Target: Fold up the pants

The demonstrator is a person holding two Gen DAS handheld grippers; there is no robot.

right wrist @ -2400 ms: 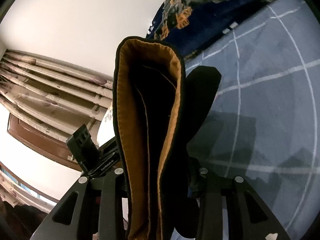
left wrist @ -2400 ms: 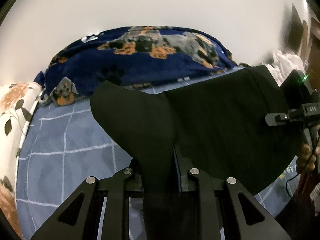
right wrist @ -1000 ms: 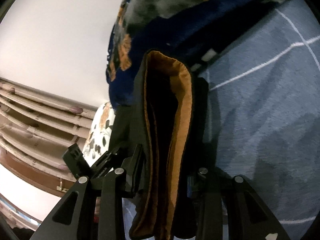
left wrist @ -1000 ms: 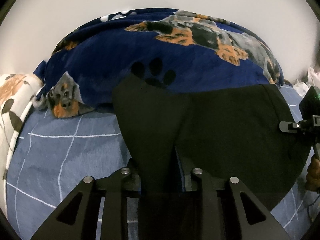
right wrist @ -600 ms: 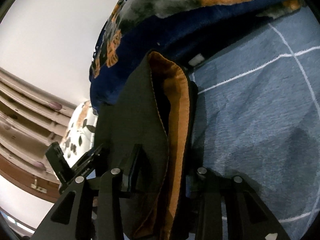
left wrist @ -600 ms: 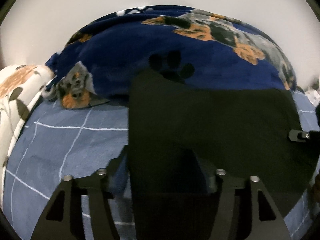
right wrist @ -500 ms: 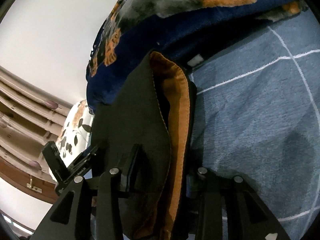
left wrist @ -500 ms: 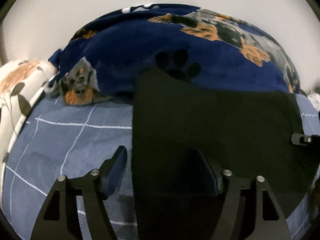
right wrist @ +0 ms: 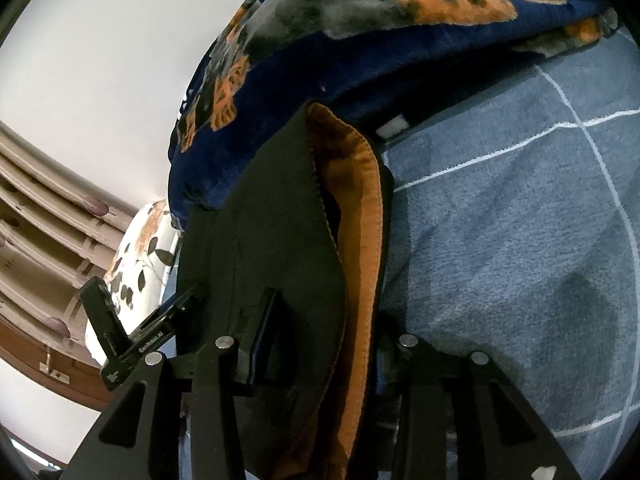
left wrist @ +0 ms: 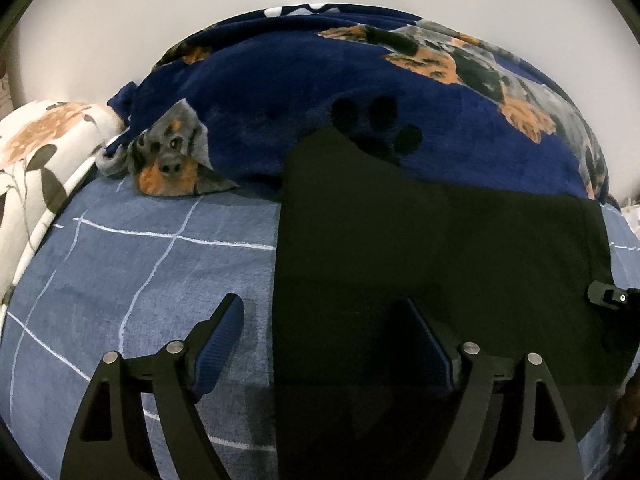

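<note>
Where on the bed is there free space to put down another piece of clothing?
Bare checked sheet lies left of the black pants, bordered by the floral pillow and the dog-print blanket. More lies right of the pants' orange-lined waistband. The back is crowded by the blanket.

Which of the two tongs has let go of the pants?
The left tongs: fingers spread wide around the black pants. The right tongs clamp them.
</note>
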